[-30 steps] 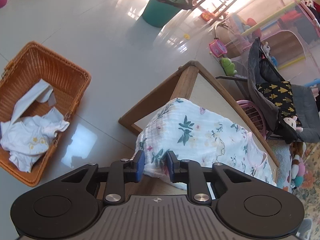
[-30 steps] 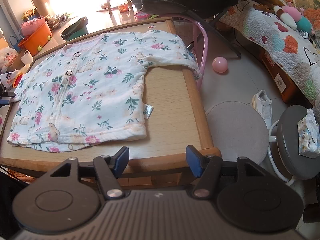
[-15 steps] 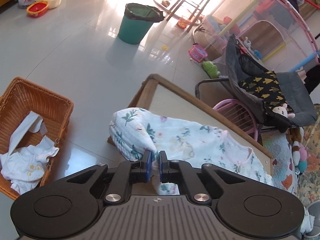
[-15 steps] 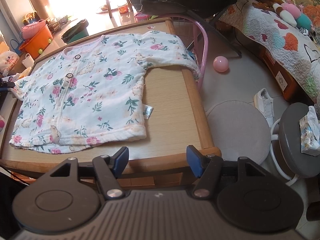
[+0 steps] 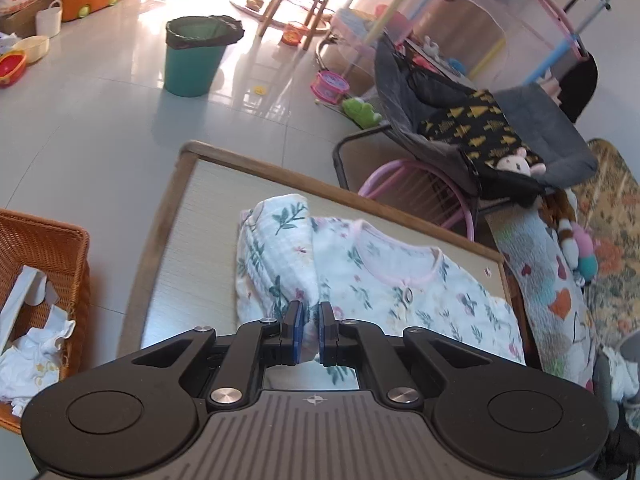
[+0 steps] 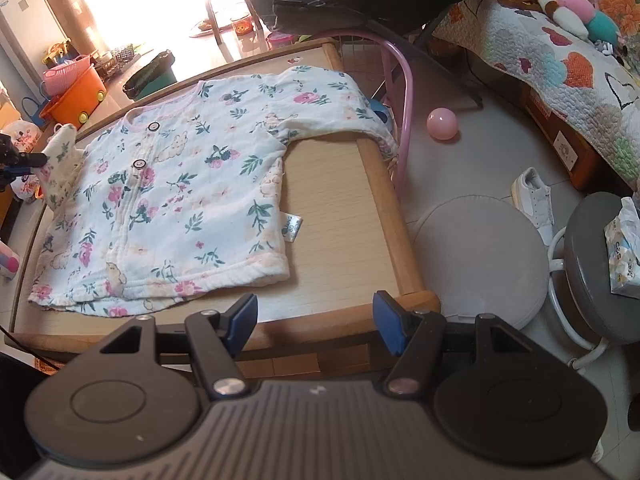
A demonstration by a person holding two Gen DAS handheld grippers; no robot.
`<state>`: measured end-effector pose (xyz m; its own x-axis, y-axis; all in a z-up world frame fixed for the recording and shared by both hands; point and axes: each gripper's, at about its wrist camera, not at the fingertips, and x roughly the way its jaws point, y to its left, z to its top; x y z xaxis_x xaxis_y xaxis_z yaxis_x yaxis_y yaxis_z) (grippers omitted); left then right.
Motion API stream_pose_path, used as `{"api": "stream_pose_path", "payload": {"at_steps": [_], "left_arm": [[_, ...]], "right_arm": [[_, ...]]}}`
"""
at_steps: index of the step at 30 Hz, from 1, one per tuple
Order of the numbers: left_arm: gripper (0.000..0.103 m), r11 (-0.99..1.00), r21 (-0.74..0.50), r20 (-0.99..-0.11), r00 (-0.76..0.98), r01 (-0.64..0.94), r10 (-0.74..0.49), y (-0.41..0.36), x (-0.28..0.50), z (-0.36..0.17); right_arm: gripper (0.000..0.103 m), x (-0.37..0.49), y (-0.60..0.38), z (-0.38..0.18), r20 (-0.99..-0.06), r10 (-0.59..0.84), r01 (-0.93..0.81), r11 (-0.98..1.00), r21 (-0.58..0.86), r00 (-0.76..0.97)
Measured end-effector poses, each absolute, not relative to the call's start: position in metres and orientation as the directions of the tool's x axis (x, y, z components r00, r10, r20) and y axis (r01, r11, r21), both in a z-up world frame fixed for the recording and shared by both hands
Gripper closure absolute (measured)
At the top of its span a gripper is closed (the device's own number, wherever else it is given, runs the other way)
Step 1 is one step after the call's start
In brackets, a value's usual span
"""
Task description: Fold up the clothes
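Left gripper [image 5: 308, 330] jaws pinched on floral shirt [image 6: 172, 196] sleeve, lifted over the shirt's body. Right gripper [image 6: 314, 320] jaws wide, empty, just off counter [image 6: 340, 240] near edge. Ahead, crinkled cotton lies flat; bare wood-rimmed counter right.

**Readable marks: only a garment tag**

A small white side tag [image 6: 293, 227] on the floral baby top [image 6: 188, 196] carries a "80" and a line of letters too small to read. Print on the tissue pack [image 6: 624, 256] on the grey stool [image 6: 592, 280] is illegible.
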<state>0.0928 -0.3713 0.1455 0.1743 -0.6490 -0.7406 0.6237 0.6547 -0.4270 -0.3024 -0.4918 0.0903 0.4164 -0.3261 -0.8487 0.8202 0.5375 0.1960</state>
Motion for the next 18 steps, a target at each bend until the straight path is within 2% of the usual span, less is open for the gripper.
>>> {"api": "stream_pose_path", "payload": {"at_steps": [13, 14, 18], "left_arm": [[0.094, 0.710, -0.369, -0.830, 0.131, 0.599, -0.542, -0.400, 0.060, 0.090], [0.090, 0.712, -0.367, -0.835, 0.125, 0.599, -0.536, -0.402, 0.058, 0.088], [0.086, 0.697, -0.348, -0.837, 0.128, 0.627, -0.532, -0.407, 0.053, 0.090]], "right_arm": [[0.040, -0.303, -0.492, 0.091, -0.849, -0.325, 0.819, 0.539, 0.196, 0.417], [0.040, -0.303, -0.492, 0.091, -0.849, -0.325, 0.819, 0.540, 0.195, 0.417], [0.040, -0.303, -0.492, 0.091, -0.849, -0.326, 0.819, 0.539, 0.196, 0.417]]}}
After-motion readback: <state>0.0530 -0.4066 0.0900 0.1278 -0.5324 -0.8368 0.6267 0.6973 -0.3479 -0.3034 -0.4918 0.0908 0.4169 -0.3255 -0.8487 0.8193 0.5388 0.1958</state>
